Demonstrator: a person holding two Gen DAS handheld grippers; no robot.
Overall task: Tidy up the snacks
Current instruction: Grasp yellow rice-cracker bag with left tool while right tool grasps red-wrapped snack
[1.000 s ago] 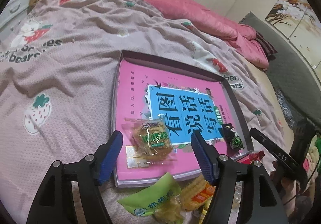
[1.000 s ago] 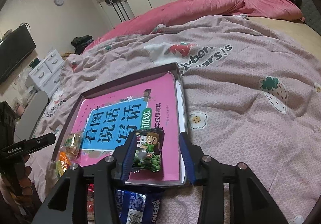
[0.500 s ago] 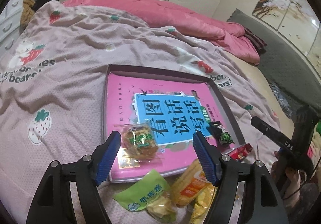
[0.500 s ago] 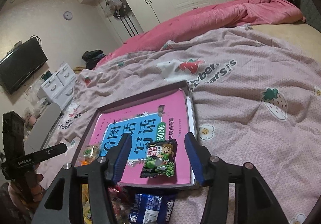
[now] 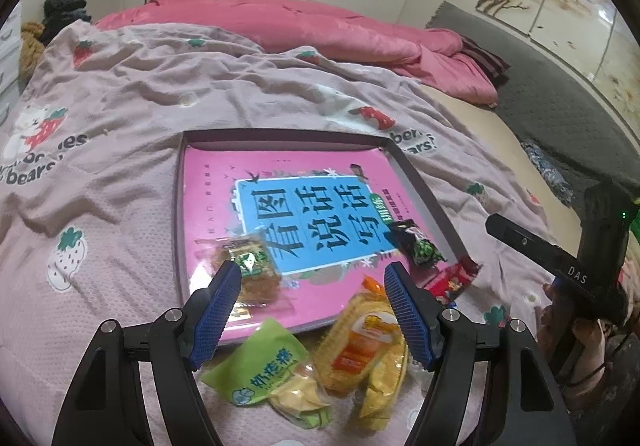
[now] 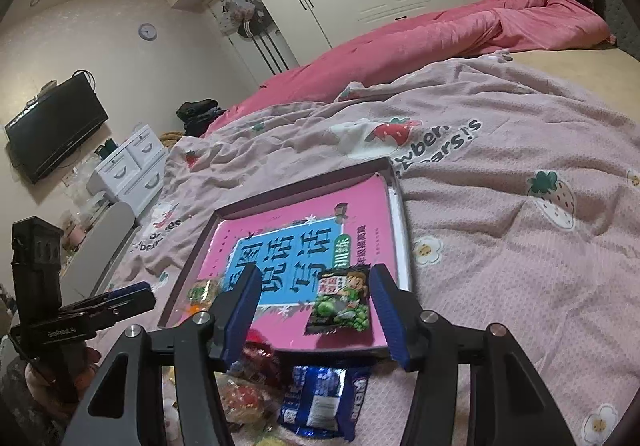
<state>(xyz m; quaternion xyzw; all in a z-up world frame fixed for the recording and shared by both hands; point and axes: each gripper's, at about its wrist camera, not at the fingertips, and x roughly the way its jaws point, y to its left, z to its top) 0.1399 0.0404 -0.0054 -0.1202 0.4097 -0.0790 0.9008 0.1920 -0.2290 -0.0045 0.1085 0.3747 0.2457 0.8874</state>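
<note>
Snacks lie scattered at the near edge of a shallow dark-rimmed tray [image 5: 420, 182] that rests on a pink strawberry-print blanket [image 5: 120, 174] spread over the bed. A pink book [image 5: 280, 174] with a blue title panel fills the tray's floor. Ahead of both grippers, beyond the tray, a rumpled pink quilt [image 5: 320, 30] lies along the far side of the bed.

Left gripper [image 5: 314, 312] hangs above the tray's near edge with its blue pads spread wide and nothing between them. Just beyond its left fingertip sits a clear packet of brown snack [image 5: 252, 266] on the book. Below and between its fingers, off the tray on the blanket, lie a green packet [image 5: 266, 362] and, beside it to the right, a yellow-orange packet [image 5: 368, 338]. To the right of its right finger a red packet [image 5: 452, 280] lies against the tray's near corner, though the view does not settle whether it rests on the rim.

Right gripper [image 6: 316, 310] has its jaws parted and empty. A small dark packet of green peas [image 6: 340, 302] lies flat on the book between and just beyond its fingertips, touching neither pad. Nearer than the fingertips, off the tray, lies a blue cookie packet [image 6: 324, 402], with a red packet [image 6: 260, 358] to its left.
</note>
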